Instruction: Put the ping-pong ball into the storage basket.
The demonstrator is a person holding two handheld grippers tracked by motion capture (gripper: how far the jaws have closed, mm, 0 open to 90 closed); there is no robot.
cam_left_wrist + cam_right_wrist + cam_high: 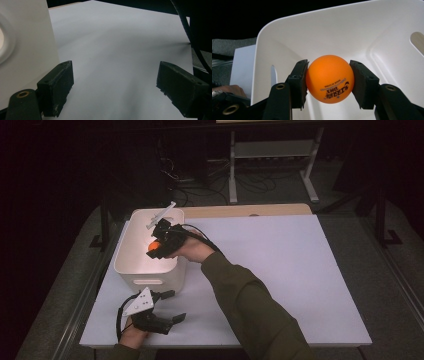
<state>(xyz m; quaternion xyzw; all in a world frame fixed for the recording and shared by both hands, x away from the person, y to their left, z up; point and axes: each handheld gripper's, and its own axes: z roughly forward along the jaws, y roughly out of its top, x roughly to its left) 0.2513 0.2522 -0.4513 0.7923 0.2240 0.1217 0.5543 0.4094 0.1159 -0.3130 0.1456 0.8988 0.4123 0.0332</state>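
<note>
Clearly right claw (pixel 329 80) clamped on orange "DHS" ball (pixel 330 78); left claw (pixel 115 87) apart.

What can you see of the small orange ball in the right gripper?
The small orange ball is smooth, matte, plastic-looking, with dark print reading DHS and MADE IN CHINA, upside down in the right gripper view. The right gripper clamps it by both sides, pads touching. It hangs over the open white plastic bin, touching nothing else.

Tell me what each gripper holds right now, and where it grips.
The right gripper clamps an orange ball across its middle, over the white bin. The left gripper is open, holding nothing.
</note>
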